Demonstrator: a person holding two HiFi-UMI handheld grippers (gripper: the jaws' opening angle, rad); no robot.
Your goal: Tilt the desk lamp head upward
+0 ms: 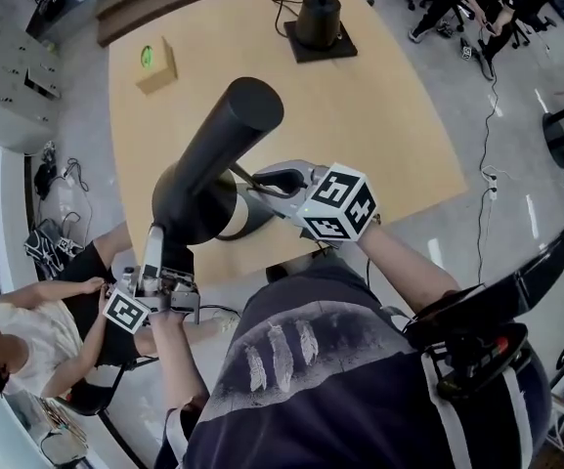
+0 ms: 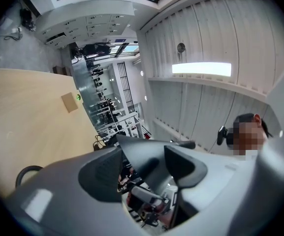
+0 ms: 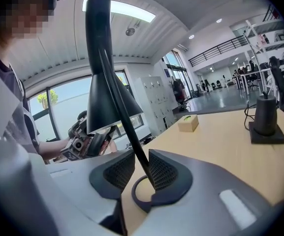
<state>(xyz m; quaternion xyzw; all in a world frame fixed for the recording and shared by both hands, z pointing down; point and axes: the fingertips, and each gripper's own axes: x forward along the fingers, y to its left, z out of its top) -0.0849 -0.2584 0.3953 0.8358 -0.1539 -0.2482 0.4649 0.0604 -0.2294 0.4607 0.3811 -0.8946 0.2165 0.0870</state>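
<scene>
Pinches the thin black stem (image 3: pixel 127 132) with the right gripper (image 3: pixel 137 168), jaws narrow and pressed against it. Clasps the flared rim of the lamp head (image 1: pixel 213 154) with the left gripper (image 2: pixel 151 156), jaws set wider, closed on the shade wall. Stands at the near edge of the wooden surface (image 1: pixel 360 115), lamp head slanted.

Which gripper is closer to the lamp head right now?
Left. The left gripper has the rim of the lamp head between its jaws. The right gripper is lower down, closed on the thin stem just above the ring base.
</scene>
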